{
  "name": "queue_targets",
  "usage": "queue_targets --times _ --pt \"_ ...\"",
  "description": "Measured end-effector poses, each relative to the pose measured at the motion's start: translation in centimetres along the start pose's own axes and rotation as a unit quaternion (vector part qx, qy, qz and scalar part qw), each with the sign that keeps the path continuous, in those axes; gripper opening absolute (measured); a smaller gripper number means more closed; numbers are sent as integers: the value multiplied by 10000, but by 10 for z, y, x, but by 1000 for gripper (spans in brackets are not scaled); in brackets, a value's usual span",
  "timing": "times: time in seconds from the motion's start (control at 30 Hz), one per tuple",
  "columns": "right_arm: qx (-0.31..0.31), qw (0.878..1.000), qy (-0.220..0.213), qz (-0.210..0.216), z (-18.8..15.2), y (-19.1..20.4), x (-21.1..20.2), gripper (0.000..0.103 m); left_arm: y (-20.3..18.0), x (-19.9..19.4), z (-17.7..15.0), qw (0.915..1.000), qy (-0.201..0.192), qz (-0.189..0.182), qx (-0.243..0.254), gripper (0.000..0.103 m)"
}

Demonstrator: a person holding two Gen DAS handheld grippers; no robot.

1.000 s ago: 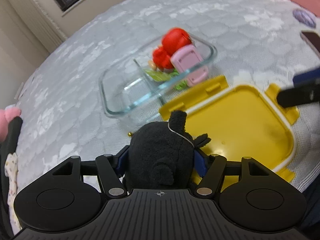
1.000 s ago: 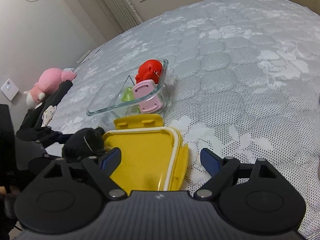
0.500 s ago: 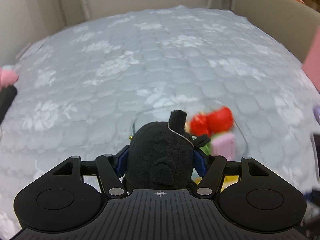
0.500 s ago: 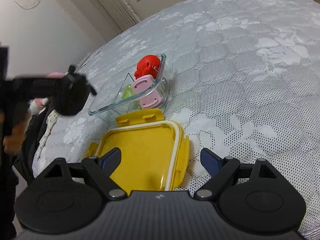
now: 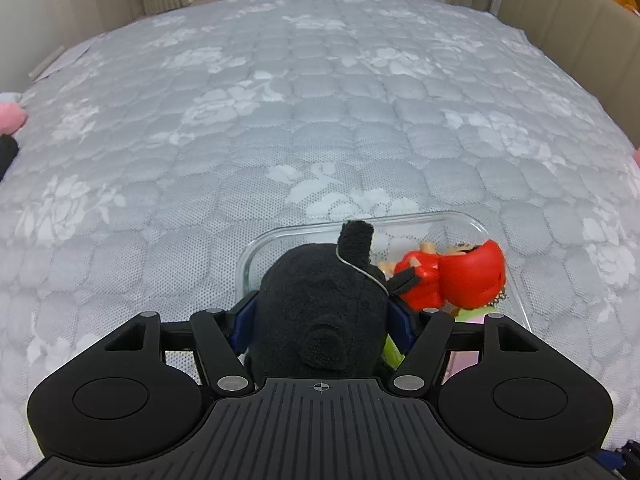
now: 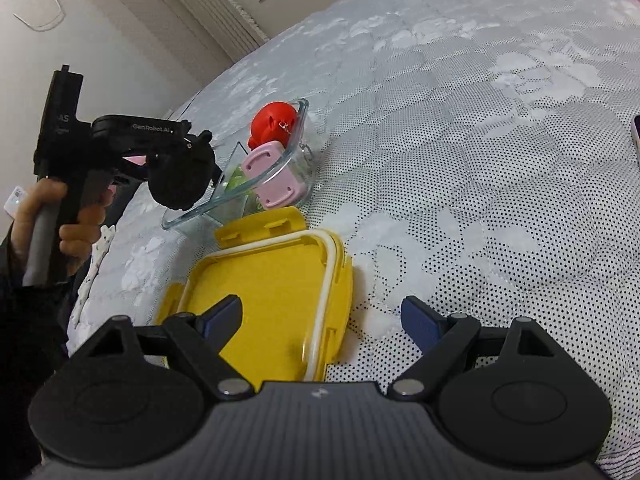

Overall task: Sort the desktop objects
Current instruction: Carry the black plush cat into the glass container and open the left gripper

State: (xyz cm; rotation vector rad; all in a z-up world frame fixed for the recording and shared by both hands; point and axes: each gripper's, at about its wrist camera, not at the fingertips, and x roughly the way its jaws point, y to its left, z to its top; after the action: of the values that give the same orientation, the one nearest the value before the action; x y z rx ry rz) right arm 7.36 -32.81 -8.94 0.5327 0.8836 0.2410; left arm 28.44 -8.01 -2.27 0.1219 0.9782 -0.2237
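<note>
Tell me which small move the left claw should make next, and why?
Probably lower a little, then open. The left claw holds the black plush above the open end of the glass box, where toys already lie.

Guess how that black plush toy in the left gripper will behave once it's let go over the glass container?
The black plush toy bulges around the left gripper, so it is probably soft and springs back. It looks light and fuzzy, unlikely to slip early. Dropped into the glass container beside the red figure, it should land quietly and barely roll.
</note>
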Motion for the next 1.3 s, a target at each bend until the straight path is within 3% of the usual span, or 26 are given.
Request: queue_targets --times 0.33,0.43,0.57,0.67,0.73,0.8,1.17,1.3 --pt "-39 10000 49 -23 0 6 5 88 3 -5 1 9998 -129 -125 -69 76" --pt "-77 9999 80 -26 1 9 7 88 5 -9 1 9995 -227 -180 -128 84" --pt "-120 9999 102 -53 2 14 10 88 12 -19 1 9987 -375 -222 -266 82" --pt "-158 9998 93 -116 3 18 10 87 18 -24 -8 9981 -316 -372 -388 60" --pt "-272 9994 56 -213 5 24 10 87 20 -23 -15 9978 -204 -467 -436 25" --pt "-368 9990 16 -269 7 31 11 87 19 -22 -20 9982 -207 -409 -392 19" --pt "-737 9967 -13 -331 14 61 15 86 13 -2 -13 9988 -336 -188 -313 19" --pt "-973 9932 -207 -597 29 75 11 68 24 -23 -24 9963 -688 -360 -368 19"
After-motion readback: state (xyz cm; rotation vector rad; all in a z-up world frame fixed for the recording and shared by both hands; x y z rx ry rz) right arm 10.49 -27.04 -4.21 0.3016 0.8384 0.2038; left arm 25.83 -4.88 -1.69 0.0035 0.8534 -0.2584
